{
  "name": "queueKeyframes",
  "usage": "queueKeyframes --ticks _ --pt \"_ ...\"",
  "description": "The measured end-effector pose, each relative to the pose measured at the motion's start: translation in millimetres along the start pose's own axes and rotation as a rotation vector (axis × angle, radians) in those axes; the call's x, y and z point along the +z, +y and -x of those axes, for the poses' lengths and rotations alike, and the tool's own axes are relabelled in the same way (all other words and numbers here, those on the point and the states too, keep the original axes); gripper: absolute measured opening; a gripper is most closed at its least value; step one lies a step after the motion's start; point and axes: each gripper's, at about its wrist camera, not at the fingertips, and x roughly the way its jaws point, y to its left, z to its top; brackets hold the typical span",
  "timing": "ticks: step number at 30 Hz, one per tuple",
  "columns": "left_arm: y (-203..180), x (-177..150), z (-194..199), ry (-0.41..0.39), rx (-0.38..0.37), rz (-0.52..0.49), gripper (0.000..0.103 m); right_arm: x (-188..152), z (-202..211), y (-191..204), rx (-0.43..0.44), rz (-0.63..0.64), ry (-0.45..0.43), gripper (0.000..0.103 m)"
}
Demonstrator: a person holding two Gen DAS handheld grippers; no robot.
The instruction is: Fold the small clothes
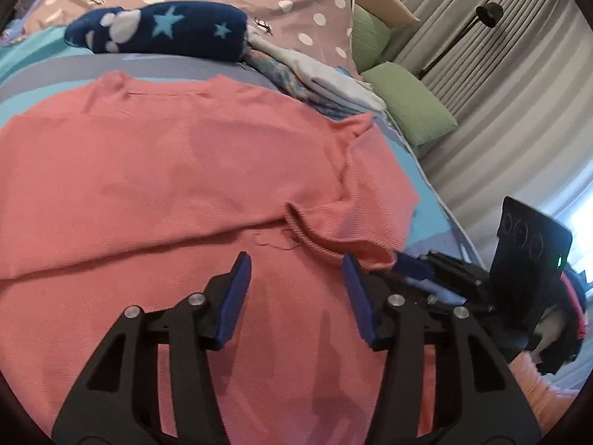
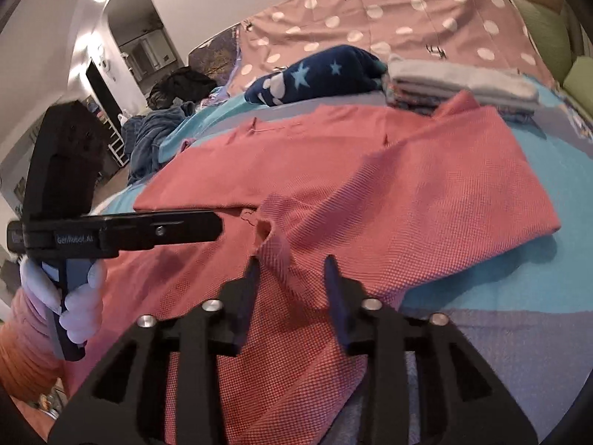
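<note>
Blue-padded fingers of the left gripper (image 1: 296, 263) stand about half open over the pink shirt (image 1: 166, 170), nothing between them. That shirt lies spread on the striped bedspread (image 1: 426, 200), one sleeve folded across its body. A navy star blanket (image 1: 166, 31) sits beyond.

Right gripper (image 2: 292, 267) jaws are partly open, a raised fold of the pink shirt (image 2: 407, 193) between them, unpressed. A gloved hand (image 2: 78, 304) holds the left gripper (image 2: 207, 226) at left. Folded clothes (image 2: 456, 85) are stacked behind.
</note>
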Motion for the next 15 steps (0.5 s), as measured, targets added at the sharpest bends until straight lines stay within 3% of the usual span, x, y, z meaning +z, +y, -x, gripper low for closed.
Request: queueKeyframes --ticks 2,4,6,9,12,15 --pt "-3 4 -8 0.015 -0.02 0.013 0.051 0 -5 6 -0.029 0.034 0.019 0.037" --pt "-3 9 -20 0.048 -0.048 0.046 0.053 -2 -8 11 -0.04 0.053 0.023 0.03" --pt "-1 12 -31 0.083 -0.076 0.093 0.054 -5 -7 10 -0.041 0.062 0.014 0.016" --pt "0 17 -44 0.101 -0.099 0.147 0.051 -3 -6 7 -0.041 0.06 0.0 0.011" --pt "-5 22 -52 0.098 -0.116 0.167 0.008 -2 -4 9 -0.054 0.068 -0.009 0.007" --pt "-18 35 -45 0.06 -0.13 0.135 0.006 5 3 14 -0.077 0.086 -0.045 0.007"
